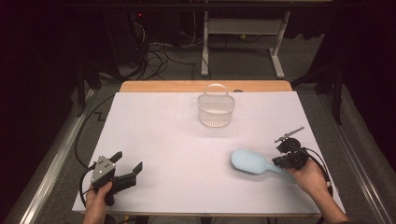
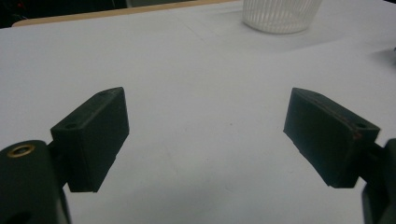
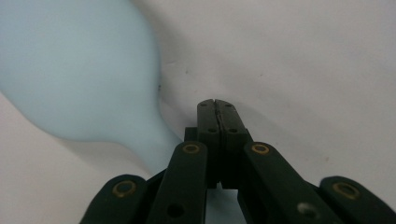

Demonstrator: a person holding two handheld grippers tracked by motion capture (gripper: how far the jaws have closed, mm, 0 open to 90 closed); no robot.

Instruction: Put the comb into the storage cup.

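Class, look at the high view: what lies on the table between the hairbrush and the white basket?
Nothing: between the light blue hairbrush and the white basket the high view shows only bare white table.

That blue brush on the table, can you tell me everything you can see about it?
The hairbrush is pale blue and looks like smooth plastic. It has a wide oval head and a thin handle. It lies flat on the white table, back up, with dark bristles peeking out underneath. The head points left and the handle points toward the right gripper. That gripper's jaws are pressed together right beside the handle; whether they touch it cannot be told.
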